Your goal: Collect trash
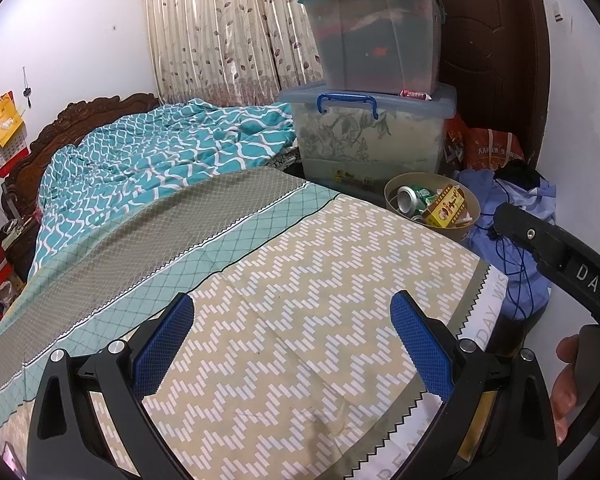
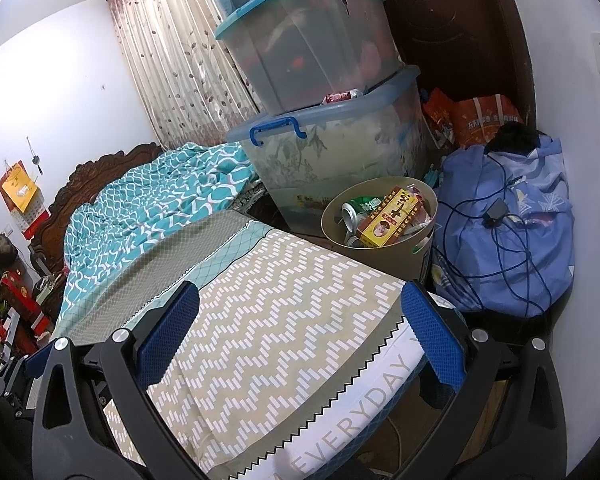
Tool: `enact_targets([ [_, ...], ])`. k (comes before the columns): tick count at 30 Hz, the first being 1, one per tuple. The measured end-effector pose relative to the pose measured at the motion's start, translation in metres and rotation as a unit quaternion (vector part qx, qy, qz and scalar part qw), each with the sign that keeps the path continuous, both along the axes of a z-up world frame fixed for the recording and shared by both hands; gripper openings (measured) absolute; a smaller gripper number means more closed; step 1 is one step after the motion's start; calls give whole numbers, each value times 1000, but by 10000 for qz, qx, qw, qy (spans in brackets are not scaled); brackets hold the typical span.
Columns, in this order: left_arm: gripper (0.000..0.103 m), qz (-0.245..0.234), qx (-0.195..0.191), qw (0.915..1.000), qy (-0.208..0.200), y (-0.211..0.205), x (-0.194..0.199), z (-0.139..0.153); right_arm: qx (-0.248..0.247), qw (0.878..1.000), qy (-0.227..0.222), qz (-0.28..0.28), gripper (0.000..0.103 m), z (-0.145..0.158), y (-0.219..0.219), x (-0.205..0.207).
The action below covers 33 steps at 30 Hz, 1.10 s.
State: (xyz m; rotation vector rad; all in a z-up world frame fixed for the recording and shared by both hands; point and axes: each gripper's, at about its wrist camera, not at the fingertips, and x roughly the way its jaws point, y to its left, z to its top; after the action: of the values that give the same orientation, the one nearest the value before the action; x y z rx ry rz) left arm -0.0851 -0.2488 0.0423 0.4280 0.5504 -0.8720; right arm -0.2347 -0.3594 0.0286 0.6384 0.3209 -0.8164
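Right wrist view: right gripper (image 2: 298, 336) spread, empty, over bedsheet (image 2: 260, 300). Wastebasket (image 2: 404, 256), centre-right, holds cans, carton. Left gripper (image 1: 292, 344) likewise spread, empty; collecting likely finished.

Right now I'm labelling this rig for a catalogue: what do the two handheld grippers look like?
Left gripper and right gripper match: black plastic frames, silver screws, blue mesh-textured finger pads. Seen from the left camera, the right gripper's black body bears white letters "DAS".
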Motion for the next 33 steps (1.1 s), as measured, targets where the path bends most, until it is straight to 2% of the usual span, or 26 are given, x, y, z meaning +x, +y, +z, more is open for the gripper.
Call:
enact_targets([
  [18, 95, -40, 11, 9999, -114, 2, -5, 0, -10, 10000, 3, 14, 100, -3, 2, 1],
  [33, 95, 78, 83, 9999, 46, 2, -1, -2, -9, 10000, 3, 18, 100, -3, 1, 1],
])
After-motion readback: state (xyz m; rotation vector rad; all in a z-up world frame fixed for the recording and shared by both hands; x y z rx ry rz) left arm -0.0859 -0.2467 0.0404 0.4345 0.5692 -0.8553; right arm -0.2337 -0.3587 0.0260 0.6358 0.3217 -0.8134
